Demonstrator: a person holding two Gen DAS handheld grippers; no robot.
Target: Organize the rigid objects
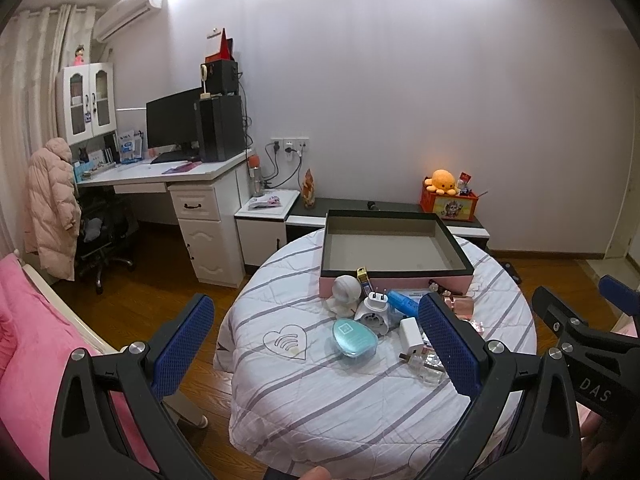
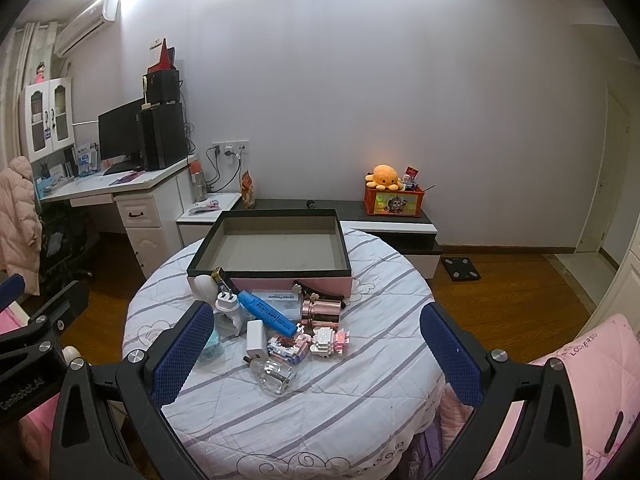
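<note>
Judging by the bare floor of the pink-sided box (image 2: 280, 246), which sat just above the middle of the right wrist frame, the sorting had not begun: nothing lay inside it. All the rigid items were bunched on the striped quilted cover (image 2: 340, 408) of the round table, directly below the box's front wall. In the right wrist frame, a blue marker (image 2: 267, 314) lay slanted across a flat white packet; a white charger block (image 2: 257, 339) stood just below it, touching a clear glass bottle (image 2: 273, 375) lying on its side. To the right of these sat two small brick-built figures (image 2: 308, 342) and a rose-gold cylinder (image 2: 322, 312). In the left wrist frame, centre, a teal oval case (image 1: 354, 337) rested beside a white plug adapter (image 1: 373, 312) and a small white figurine (image 1: 345, 293).

Both tools hung short of the pile, touching nothing. The left gripper (image 1: 316, 350) had its jaws spread wide and empty; the right gripper (image 2: 316, 350) likewise stood wide apart, holding nothing. So every piece was probably left to move into the box, and the tight, overlapping cluster looked likely to make the first grasp awkward.
</note>
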